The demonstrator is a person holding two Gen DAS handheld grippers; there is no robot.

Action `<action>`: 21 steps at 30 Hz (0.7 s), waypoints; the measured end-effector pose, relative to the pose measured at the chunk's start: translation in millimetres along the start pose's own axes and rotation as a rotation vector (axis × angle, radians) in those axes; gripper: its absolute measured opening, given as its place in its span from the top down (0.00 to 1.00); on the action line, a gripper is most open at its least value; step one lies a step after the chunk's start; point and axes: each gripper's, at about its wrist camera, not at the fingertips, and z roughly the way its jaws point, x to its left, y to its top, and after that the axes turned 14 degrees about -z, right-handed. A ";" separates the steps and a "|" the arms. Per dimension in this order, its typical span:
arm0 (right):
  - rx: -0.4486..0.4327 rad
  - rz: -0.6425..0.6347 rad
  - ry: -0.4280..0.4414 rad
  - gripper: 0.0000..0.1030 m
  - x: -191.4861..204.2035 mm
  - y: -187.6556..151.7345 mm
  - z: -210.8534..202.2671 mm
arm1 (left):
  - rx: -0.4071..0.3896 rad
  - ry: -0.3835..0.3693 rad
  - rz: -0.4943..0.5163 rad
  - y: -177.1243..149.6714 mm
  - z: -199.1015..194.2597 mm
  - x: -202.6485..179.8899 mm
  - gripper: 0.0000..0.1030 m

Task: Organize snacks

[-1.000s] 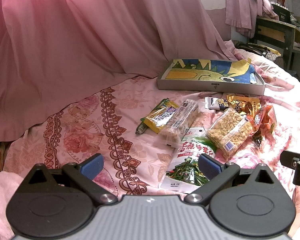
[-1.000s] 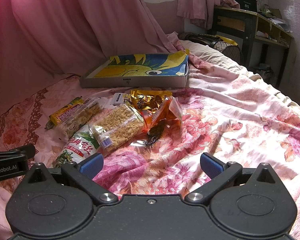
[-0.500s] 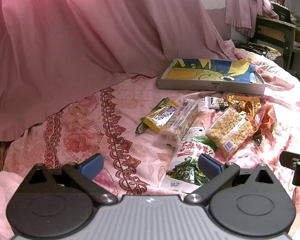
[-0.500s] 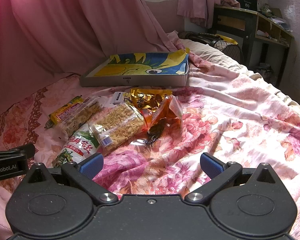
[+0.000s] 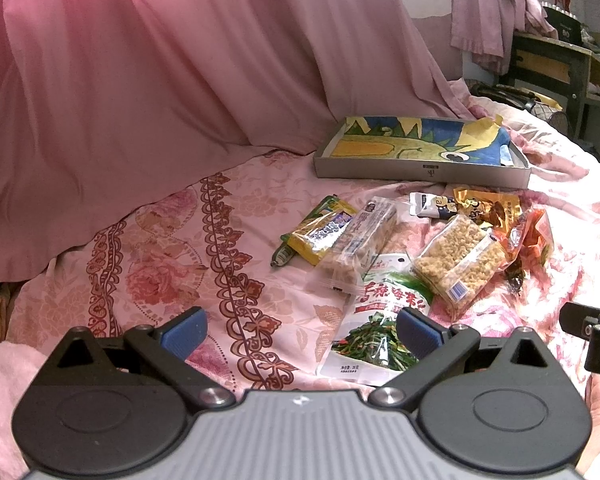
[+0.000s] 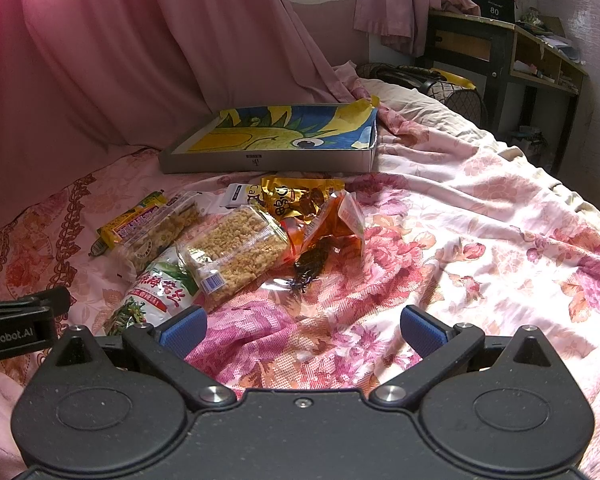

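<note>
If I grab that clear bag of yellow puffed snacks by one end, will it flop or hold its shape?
The clear puffed-snack bag looks tightly packed, so it probably stays fairly stiff. Its glossy film may be slippery. The puffed pieces likely crush easily, and it seems light.

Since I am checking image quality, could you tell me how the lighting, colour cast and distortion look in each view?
Left wrist view: dim, strong pink cast over the curtain, fisheye bending at the edges, snack packets sharp. Right wrist view: same pink tint, glare on the orange packet, dark vignette in the corners, desk curved by the lens.

Both wrist views look low across the bed, sharing the snacks [image 5: 400, 248] (left view from further left).
</note>
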 end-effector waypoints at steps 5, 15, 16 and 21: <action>-0.004 0.005 0.001 0.01 -3.1 0.6 -4.6 | 0.002 0.000 0.003 -6.1 2.1 0.0 0.00; -0.058 0.062 0.116 0.01 -13.0 7.3 -3.0 | 0.091 -0.028 0.045 3.1 12.9 -6.4 0.00; -0.053 0.066 0.128 0.01 -13.8 11.0 -1.9 | 0.114 -0.038 0.053 5.1 15.7 -7.0 0.00; -0.017 0.041 0.186 0.01 -27.3 32.2 17.3 | 0.195 -0.079 0.094 19.0 31.7 -7.2 0.00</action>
